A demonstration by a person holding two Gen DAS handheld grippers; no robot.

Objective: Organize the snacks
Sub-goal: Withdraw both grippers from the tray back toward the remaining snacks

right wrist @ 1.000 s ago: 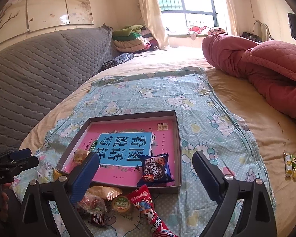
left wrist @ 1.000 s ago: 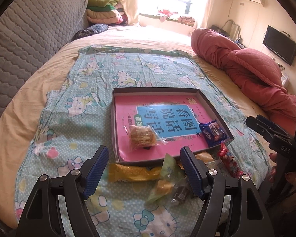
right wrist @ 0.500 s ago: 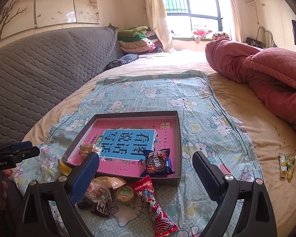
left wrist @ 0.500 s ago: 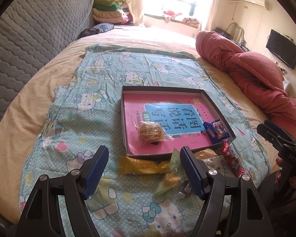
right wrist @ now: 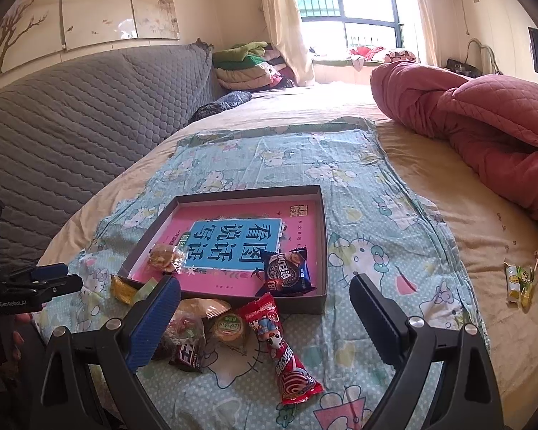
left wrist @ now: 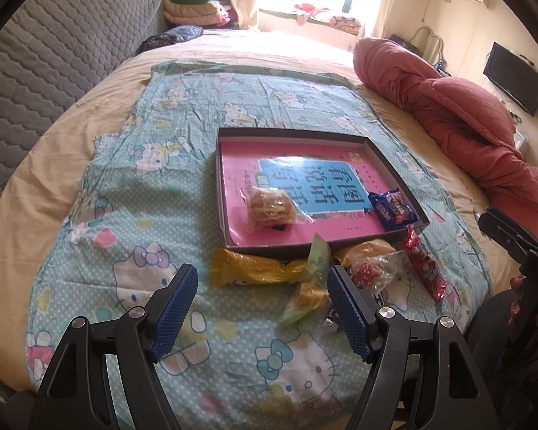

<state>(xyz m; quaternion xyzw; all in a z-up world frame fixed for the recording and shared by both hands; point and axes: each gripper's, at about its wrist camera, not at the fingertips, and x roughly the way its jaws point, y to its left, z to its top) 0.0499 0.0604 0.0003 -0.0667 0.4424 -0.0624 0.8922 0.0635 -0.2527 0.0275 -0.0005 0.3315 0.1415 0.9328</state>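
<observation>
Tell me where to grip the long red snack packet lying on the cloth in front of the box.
Grip the red snack packet across its narrow middle, coming from above with the right gripper. It lies flat and long, with clear cloth on its right side; a round snack crowds its left.

Two snacks [left wrist: 269, 208] lie in the box [left wrist: 290, 133], others [right wrist: 229, 328] before it.

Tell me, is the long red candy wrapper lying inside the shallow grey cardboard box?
No, the long red candy wrapper lies on the cartoon-print cloth, outside the shallow grey cardboard box.

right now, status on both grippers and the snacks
Left gripper open, empty. Right gripper open, empty. Two snacks in box, pile loose on the cloth before it. Nothing blocking.
</observation>
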